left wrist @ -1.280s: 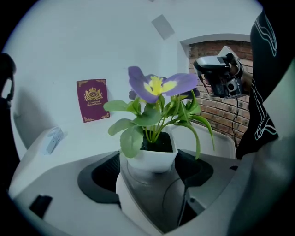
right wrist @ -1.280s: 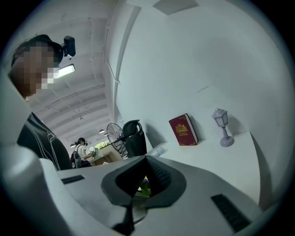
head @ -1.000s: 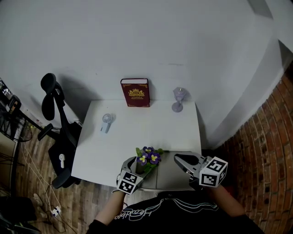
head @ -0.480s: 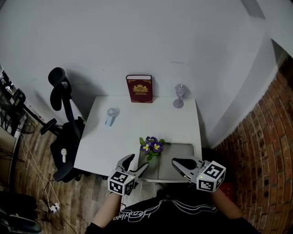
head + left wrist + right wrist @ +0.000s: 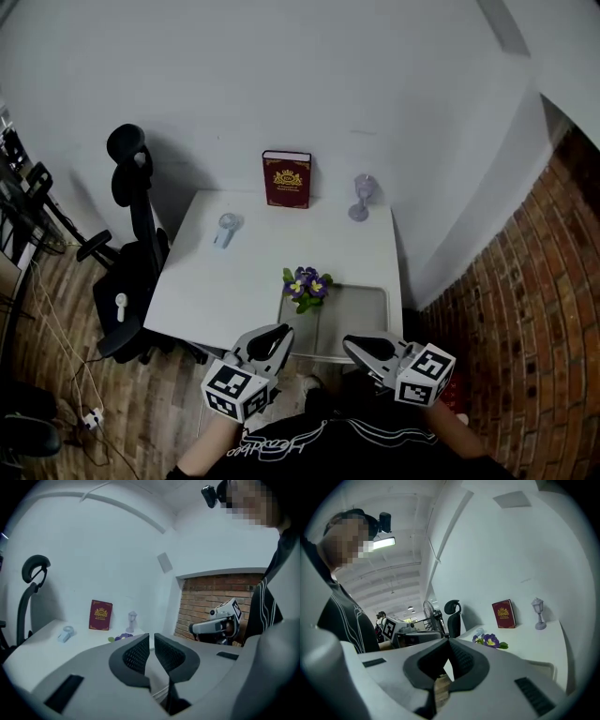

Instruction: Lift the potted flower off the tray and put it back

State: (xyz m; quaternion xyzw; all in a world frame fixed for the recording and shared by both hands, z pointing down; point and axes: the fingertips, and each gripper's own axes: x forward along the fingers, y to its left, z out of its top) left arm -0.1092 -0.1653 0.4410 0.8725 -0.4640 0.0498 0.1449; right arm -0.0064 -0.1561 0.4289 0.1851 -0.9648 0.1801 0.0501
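Note:
The potted flower, purple and yellow blooms with green leaves, stands at the left end of the grey tray on the white table. Both grippers hang off the table's near edge, close to the person's body, apart from the pot. My left gripper is shut with nothing between its pads. My right gripper is shut too, its tips meeting and empty. The flower peeks over the left jaws, and in the right gripper view the flower sits beside the tray.
A red book and a small lamp figurine stand at the table's far edge against the wall. A little hand fan lies at the far left. A black office chair is to the left, a brick wall to the right.
The left gripper, open around the pot a second ago, has drawn back off the table, risen and shut. The right gripper has also pulled back toward the person. The flower stays on the tray.

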